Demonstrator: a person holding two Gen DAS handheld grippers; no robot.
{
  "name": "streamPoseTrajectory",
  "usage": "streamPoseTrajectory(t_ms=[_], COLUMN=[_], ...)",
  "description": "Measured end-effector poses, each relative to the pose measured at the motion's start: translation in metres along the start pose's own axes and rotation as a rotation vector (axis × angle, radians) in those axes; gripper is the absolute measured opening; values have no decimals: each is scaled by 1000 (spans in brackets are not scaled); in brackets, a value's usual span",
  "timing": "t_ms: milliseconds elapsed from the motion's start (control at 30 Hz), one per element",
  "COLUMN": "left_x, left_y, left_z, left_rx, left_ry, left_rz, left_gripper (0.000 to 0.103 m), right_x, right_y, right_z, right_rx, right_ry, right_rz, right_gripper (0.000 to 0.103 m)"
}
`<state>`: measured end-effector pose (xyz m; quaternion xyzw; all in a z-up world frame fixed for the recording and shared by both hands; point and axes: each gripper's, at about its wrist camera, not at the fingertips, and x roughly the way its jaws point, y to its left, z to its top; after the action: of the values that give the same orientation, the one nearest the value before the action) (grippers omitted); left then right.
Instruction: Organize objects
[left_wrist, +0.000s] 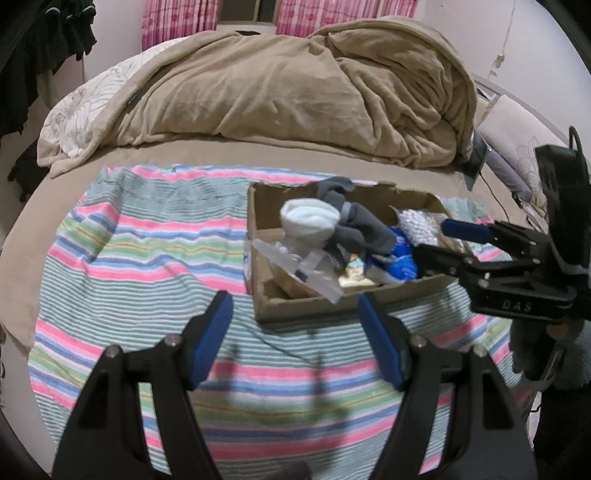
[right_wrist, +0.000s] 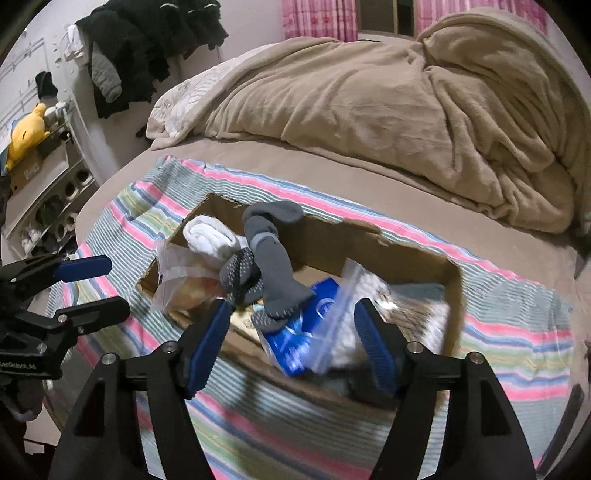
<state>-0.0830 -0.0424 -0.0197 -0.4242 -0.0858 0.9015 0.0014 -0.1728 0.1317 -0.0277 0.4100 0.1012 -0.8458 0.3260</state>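
A cardboard box (left_wrist: 295, 312) (right_wrist: 456, 295) sits on a striped cloth (left_wrist: 147, 240) (right_wrist: 517, 325) on the bed. It holds a rolled white sock (left_wrist: 310, 221) (right_wrist: 210, 236), grey socks (left_wrist: 354, 221) (right_wrist: 273, 258), a blue packet (left_wrist: 400, 258) (right_wrist: 295, 336) and clear plastic bags (left_wrist: 317, 269) (right_wrist: 181, 277). My left gripper (left_wrist: 295, 314) is open and empty, above the cloth just in front of the box. My right gripper (right_wrist: 291, 325) is open and empty at the box's near edge, over the blue packet; it also shows at the right of the left wrist view (left_wrist: 439, 240).
A crumpled tan blanket (left_wrist: 295, 92) (right_wrist: 406, 103) fills the back of the bed. Dark clothes (right_wrist: 147, 44) hang on the left wall above a shelf unit (right_wrist: 48, 177) with a yellow plush toy (right_wrist: 26, 133). A pillow (left_wrist: 517, 147) and cables lie at the right.
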Motion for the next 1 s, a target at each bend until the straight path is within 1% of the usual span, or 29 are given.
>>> streamPoseTrajectory(t_ms=[67, 333, 400, 467, 567, 667, 700, 733, 767, 800, 833, 867, 1000], left_x=[-4, -16, -19, -22, -28, -33, -35, -37, -39, -42, -45, -48, -56], left_y=[-6, -25, -34, -41, -48, -57, -60, -62, -63, -65, -66, -68, -70], left_z=[-2, -16, -20, -24, -31, -35, -37, -38, -39, -40, -41, -41, -43], left_rx=[10, 18, 52, 80, 71, 96, 100, 101, 101, 102, 105, 108, 110], left_ry=[-4, 2, -11, -12, -10, -9, -9, -8, -8, -17, -30, -39, -54], left_rz=[3, 9, 64, 84, 52, 56, 46, 37, 32, 37, 43, 44, 30], left_gripper=[80, 83, 83, 83, 83, 83, 83, 86, 94, 96, 97, 98, 98], right_x=[-8, -42, -52, -62, -72, -83, -86, -89, -93, -95, -98, -101, -108], right_y=[-4, -12, -11, -11, -12, -11, -11, -10, -9, -8, -7, -6, -4], right_z=[-6, -30, -35, -41, -50, -59, -60, -63, -66, -67, -69, -71, -76], right_rx=[18, 80, 89, 100, 116, 125, 127, 129, 129, 130, 131, 131, 140], right_ry=[-5, -29, -38, -49, -58, -68, -71, -74, -76, -77, -82, -90, -100], right_rz=[-11, -39, -42, -50, -52, -53, -57, -59, -57, -57, -58, -58, -62], right_gripper=[74, 74, 74, 74, 74, 74, 74, 74, 75, 80, 87, 88, 89])
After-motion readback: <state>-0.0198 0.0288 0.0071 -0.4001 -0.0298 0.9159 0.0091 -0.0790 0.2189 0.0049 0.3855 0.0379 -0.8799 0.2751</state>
